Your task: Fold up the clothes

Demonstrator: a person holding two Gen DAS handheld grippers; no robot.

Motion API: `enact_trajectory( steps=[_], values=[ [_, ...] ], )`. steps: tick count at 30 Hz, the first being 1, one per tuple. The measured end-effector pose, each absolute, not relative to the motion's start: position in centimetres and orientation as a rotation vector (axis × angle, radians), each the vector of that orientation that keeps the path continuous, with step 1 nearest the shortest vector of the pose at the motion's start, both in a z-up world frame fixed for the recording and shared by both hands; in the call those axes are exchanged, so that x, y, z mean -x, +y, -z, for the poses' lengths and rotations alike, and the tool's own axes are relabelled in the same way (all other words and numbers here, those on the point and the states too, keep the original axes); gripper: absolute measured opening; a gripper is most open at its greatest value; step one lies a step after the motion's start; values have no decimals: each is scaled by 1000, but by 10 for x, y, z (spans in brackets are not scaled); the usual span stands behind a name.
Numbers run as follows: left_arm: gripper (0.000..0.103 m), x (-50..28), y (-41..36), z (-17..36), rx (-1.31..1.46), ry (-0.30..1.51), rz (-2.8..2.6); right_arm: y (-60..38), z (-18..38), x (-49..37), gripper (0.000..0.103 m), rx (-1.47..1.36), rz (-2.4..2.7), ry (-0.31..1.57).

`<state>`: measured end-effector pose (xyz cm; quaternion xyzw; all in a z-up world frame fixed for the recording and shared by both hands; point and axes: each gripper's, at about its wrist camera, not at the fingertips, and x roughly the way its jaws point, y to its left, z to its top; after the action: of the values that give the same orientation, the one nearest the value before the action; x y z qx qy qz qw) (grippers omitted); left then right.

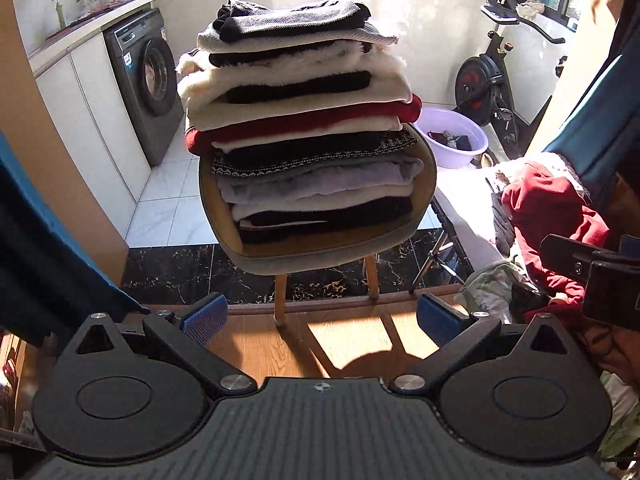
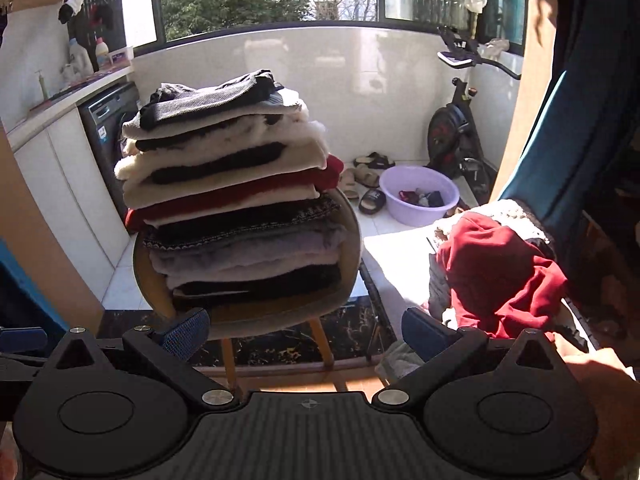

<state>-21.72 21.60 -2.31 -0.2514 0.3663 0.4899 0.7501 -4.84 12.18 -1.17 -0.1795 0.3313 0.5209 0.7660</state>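
Tall stack [image 1: 304, 128] of folded clothes sits on chair [image 1: 424, 184], w/ a dark knit on top, then white, red, grey & black layers. Unfolded pile [image 1: 552, 216] lies on white table [image 2: 392, 248] to the right, red garment [image 2: 496, 272] uppermost. Washer [image 1: 144, 80] stands left, bike [image 2: 456, 136] far right, purple basin [image 2: 416, 196] on floor between chair & bike. Left gripper [image 1: 320, 316]: fingers spread apart, empty, over wood floor. Right gripper [image 2: 304, 332]: fingers apart too, empty, just before chair.

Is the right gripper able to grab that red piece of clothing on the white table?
Probably yes. The right gripper is open and empty, and the red garment lies uncovered on top of the pile, just ahead to its right.
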Motion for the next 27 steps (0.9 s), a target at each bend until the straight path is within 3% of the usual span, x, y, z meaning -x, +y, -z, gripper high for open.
enact_trajectory(
  steps=[27],
  values=[
    [103,250,228,6,556,788,-1058,108,-14,82,102,357,-1071,689]
  ],
)
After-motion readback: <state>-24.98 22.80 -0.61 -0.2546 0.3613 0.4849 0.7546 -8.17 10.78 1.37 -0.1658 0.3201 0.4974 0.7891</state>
